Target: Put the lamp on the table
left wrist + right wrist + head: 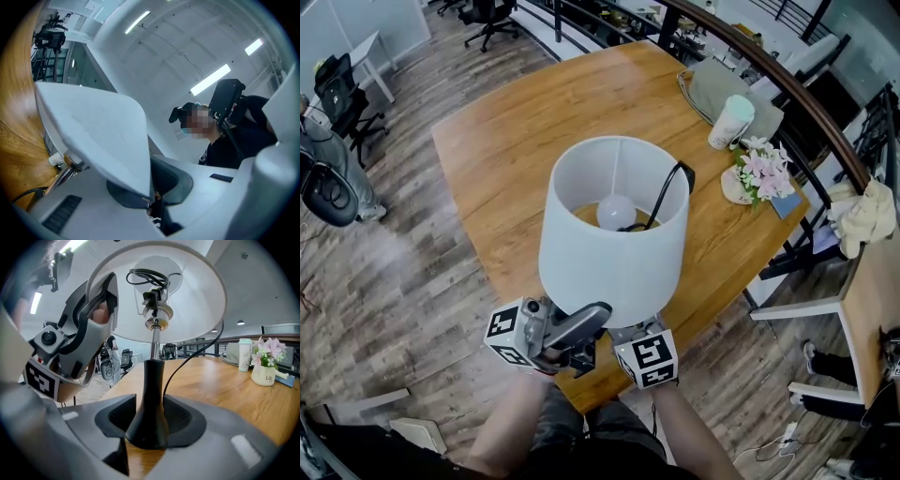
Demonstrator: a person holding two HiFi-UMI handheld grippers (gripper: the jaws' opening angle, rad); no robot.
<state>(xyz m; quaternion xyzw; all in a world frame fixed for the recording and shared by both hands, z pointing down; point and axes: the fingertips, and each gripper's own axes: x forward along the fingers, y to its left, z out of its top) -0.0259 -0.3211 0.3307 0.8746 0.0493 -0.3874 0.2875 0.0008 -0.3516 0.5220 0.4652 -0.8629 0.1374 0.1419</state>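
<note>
Wooden tabletop fills the middle of the head view; wood-plank floor around it. Lamp upright over the near edge of the tabletop; cannot tell whether it rests on the wood. Left gripper: jaws pinch the lower rim of the white shade. Right gripper: jaws pressed on the black base. Black cord runs up into the shade beside the bulb. Far right on the tabletop: cup, flowers near it.
</note>
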